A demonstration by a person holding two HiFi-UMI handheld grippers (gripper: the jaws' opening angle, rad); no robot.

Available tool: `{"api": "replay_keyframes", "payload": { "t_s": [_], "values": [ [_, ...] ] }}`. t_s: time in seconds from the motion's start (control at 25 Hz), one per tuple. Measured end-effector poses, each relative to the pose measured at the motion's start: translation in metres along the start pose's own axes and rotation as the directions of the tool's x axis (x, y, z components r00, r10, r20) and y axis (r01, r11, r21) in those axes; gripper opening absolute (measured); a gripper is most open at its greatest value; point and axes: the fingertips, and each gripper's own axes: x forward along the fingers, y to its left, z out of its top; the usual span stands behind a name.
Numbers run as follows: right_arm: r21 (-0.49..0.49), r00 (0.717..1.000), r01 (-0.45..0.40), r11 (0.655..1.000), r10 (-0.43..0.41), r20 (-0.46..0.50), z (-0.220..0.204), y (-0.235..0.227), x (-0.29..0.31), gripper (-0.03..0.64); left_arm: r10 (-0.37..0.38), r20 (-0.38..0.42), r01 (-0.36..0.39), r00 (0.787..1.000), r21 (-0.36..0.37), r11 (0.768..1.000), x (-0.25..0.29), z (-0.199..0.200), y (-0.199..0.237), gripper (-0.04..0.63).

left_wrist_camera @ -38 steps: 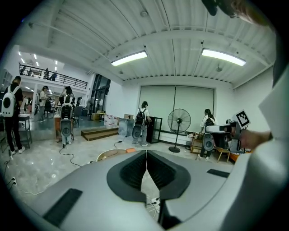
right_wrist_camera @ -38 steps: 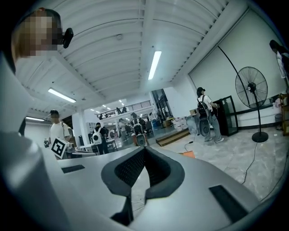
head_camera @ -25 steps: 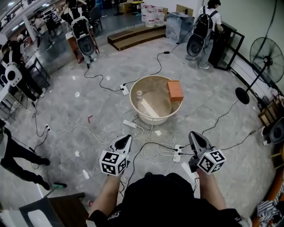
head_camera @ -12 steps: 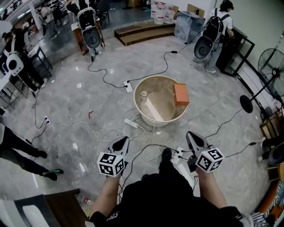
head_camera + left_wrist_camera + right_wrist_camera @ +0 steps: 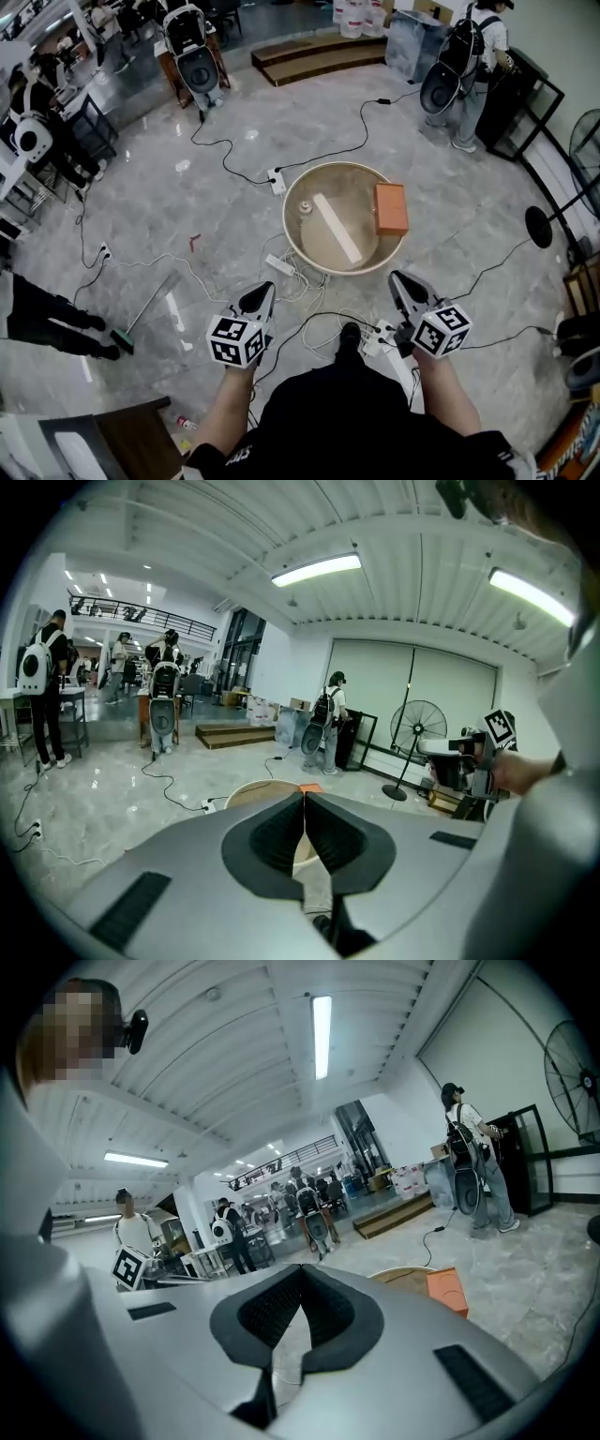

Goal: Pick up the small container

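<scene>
The left gripper [image 5: 263,291] and the right gripper [image 5: 399,279] are both clenched on nothing, held low and well short of the round tub [image 5: 287,230]. The small container [image 5: 305,207] stands inside the tub near its left wall, beside a pale board [image 5: 336,228].

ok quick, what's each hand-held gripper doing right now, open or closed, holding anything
left hand-held gripper: closed, holding nothing
right hand-held gripper: closed, holding nothing
</scene>
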Motion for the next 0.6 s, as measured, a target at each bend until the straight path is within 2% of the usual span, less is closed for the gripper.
{"api": "replay_keyframes", "payload": {
  "t_s": [0.28, 0.44, 0.6],
  "values": [
    [0.019, 0.999, -0.033, 0.999, 0.033, -0.021, 0.040, -0.101, 0.031, 0.012, 0.018, -0.013, -0.018, 1.000, 0.007, 1.000, 0.098, 0.045, -0.025, 0.019],
    [0.013, 0.995, -0.077, 0.997, 0.078, -0.062, 0.050, -0.133, 0.049, 0.012, 0.042, -0.004, -0.042, 0.999, -0.006, 0.999, 0.133, 0.064, -0.036, 0.019],
    [0.036, 0.992, -0.112, 0.993, 0.114, -0.057, 0.054, -0.145, 0.067, 0.012, 0.043, -0.033, -0.043, 0.999, -0.008, 0.999, 0.153, 0.063, -0.036, 0.020]
  ]
}}
